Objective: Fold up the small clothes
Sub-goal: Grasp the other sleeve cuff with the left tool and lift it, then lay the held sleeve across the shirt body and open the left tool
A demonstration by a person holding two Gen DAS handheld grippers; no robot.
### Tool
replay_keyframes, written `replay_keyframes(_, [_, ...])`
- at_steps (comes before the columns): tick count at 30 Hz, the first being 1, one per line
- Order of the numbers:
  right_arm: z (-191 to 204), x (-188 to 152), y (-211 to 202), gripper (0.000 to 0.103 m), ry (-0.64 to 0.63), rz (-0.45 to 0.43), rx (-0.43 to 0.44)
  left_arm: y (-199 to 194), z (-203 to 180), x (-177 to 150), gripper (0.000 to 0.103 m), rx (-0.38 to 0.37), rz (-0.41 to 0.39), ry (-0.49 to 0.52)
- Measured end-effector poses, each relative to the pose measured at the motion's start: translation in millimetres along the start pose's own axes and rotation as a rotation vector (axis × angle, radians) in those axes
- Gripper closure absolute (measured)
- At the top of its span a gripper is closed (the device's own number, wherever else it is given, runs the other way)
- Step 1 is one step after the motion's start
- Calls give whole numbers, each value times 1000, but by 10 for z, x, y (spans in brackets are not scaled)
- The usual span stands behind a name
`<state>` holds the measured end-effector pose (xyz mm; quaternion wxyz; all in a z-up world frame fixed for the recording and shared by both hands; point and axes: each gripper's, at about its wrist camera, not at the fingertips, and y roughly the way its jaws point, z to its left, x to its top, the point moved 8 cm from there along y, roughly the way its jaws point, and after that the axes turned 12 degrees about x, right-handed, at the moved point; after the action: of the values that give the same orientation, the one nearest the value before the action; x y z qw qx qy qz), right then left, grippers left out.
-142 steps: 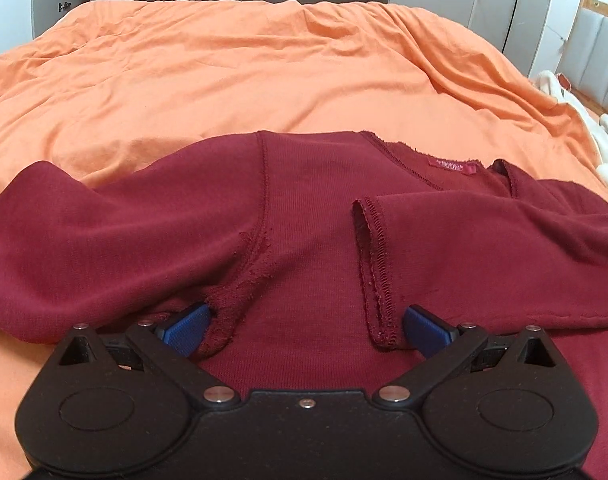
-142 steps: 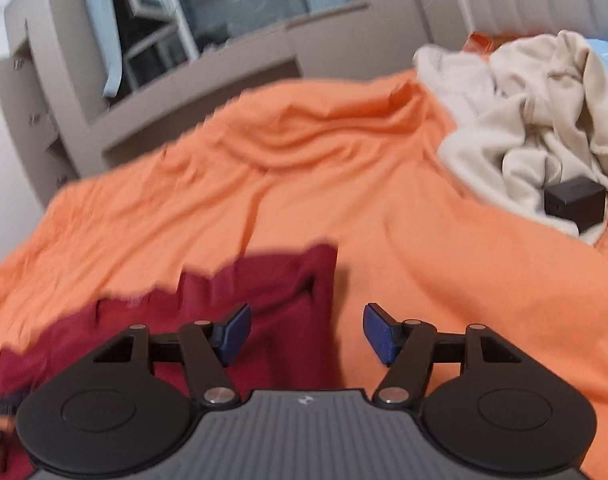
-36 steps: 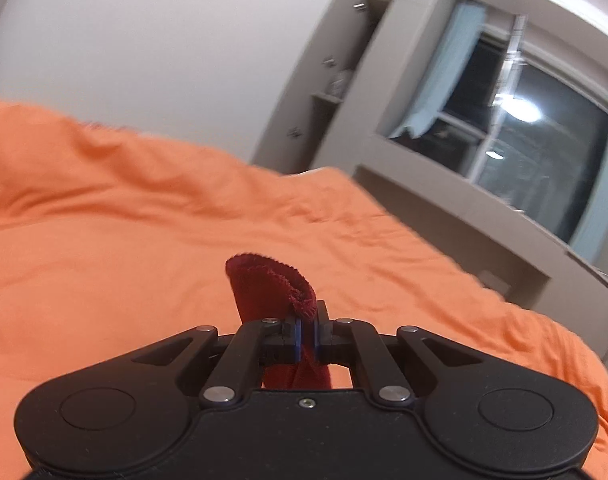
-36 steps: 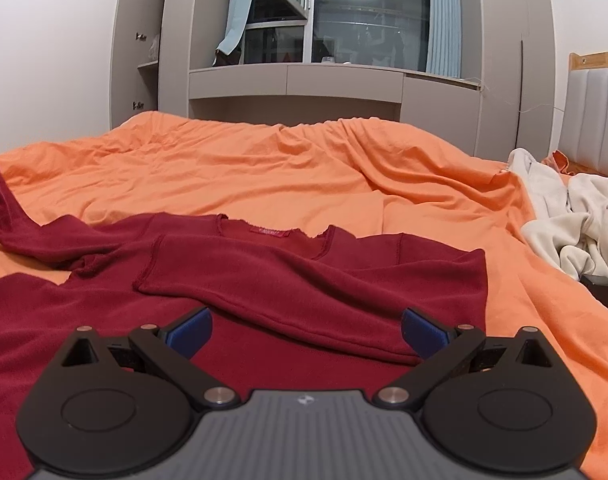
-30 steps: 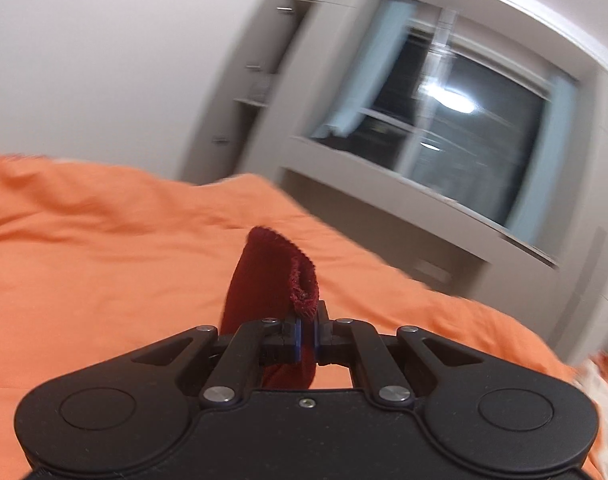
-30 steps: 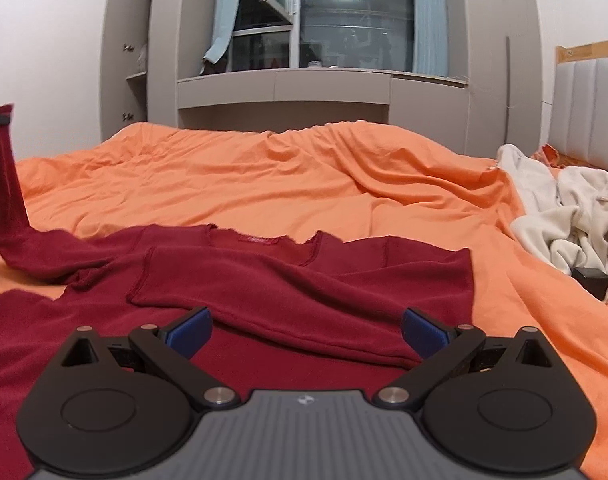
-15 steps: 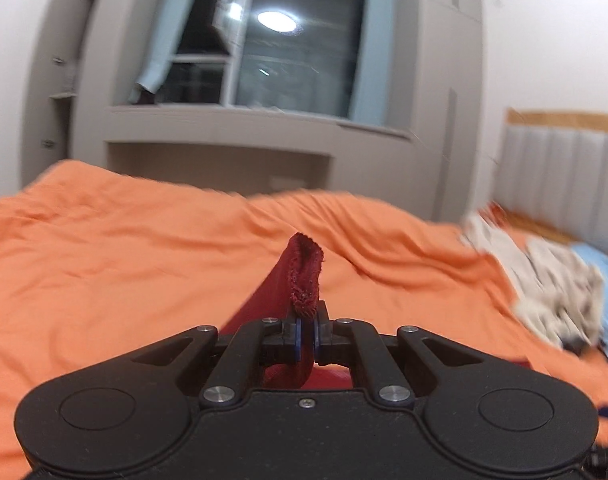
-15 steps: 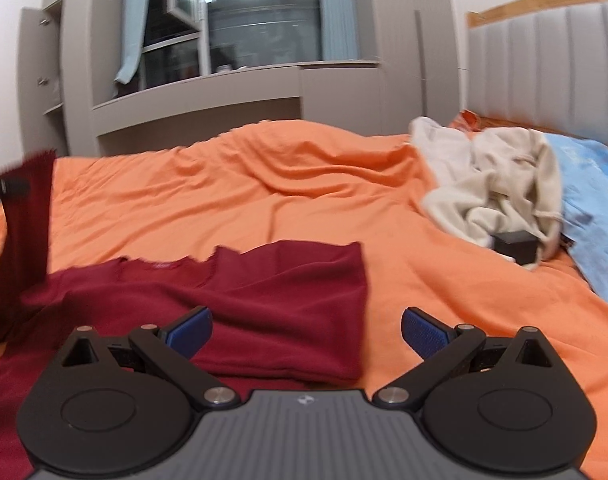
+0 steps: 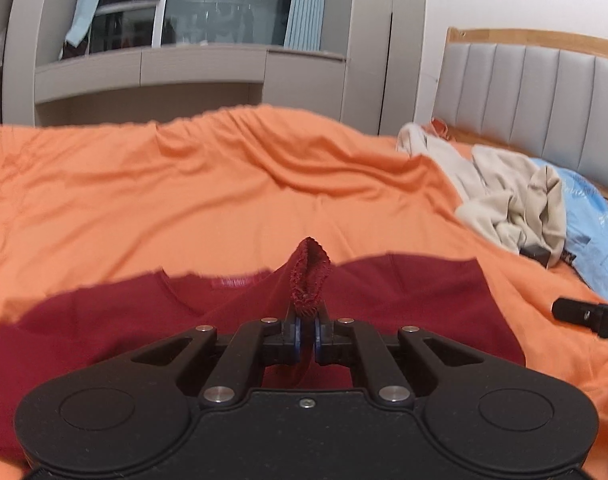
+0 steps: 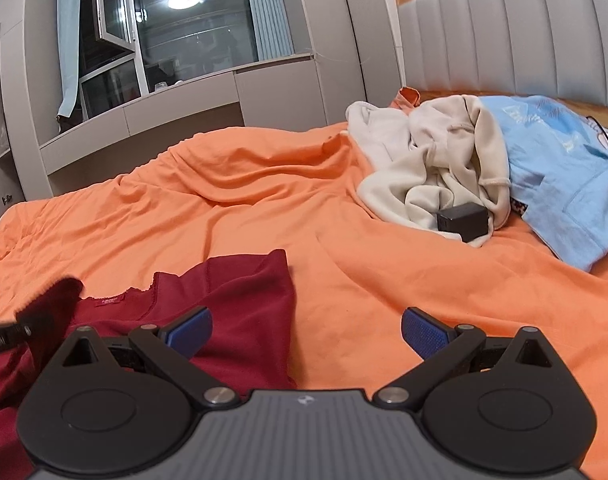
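A dark red long-sleeved top (image 9: 415, 296) lies flat on the orange bedspread (image 9: 184, 200). My left gripper (image 9: 306, 334) is shut on the cuff of its sleeve (image 9: 309, 276), which stands up between the pads above the top's chest. In the right wrist view the top (image 10: 240, 312) shows at lower left, its red neck label facing up. My right gripper (image 10: 305, 330) hovers open over the top's right edge and the bedspread (image 10: 383, 264), nothing between its blue pads. The left gripper's tip with the sleeve end (image 10: 48, 316) shows blurred at the far left.
A heap of cream clothes (image 10: 435, 160) and a light blue garment (image 10: 563, 168) lie at the right by the padded headboard (image 10: 503, 32). A small black box (image 10: 461, 222) rests on the cream heap. Grey cabinets and a window stand behind the bed.
My left gripper has swung right and down with the sleeve cuff, bringing it from off to the left over the top's body. The right gripper has turned right toward the clothes heap.
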<state>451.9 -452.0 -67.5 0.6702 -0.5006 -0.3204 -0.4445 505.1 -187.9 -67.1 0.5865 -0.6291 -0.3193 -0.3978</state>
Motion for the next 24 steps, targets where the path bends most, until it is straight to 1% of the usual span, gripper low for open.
replay_keyframes(1, [-2,-3,13,0,0,4,1,18,2,-36,95,-15,20,-1])
replay_keyframes(3, [14,-13,40,0,-6,12,3,14,38,-88,89,-41,58,5])
replay_keyframes(4, [20,-23,53,0,-11,17,4,37,27,-127,83,-51,76,9])
replay_keyframes(5, [28,-34,67,0,-16,23,4,32,41,-155,75,-57,88,15])
replay_keyframes(6, [43,-45,84,0,-19,28,4,34,39,-176,70,-63,98,24])
replay_keyframes(8, [66,-70,120,0,-23,38,10,8,62,-207,43,-68,119,46])
replay_keyframes(10, [107,-92,148,0,-28,46,27,-35,88,-235,30,-75,127,63])
replay_keyframes(13, [218,-125,186,0,-38,52,81,-173,226,-217,19,-73,123,88])
replay_keyframes(14, [262,-133,193,0,-40,51,104,-224,308,-209,14,-58,119,93])
replay_keyframes(15, [306,-143,202,0,-42,51,129,-267,394,-205,12,-38,112,95])
replay_keyframes(17, [408,-172,232,0,-52,60,177,-365,616,-194,4,16,96,101])
replay_keyframes(20, [557,-221,273,0,-74,74,224,-498,1042,-246,3,128,84,125])
replay_keyframes(24, [788,-263,328,0,-112,98,307,-618,1667,-452,3,293,130,154])
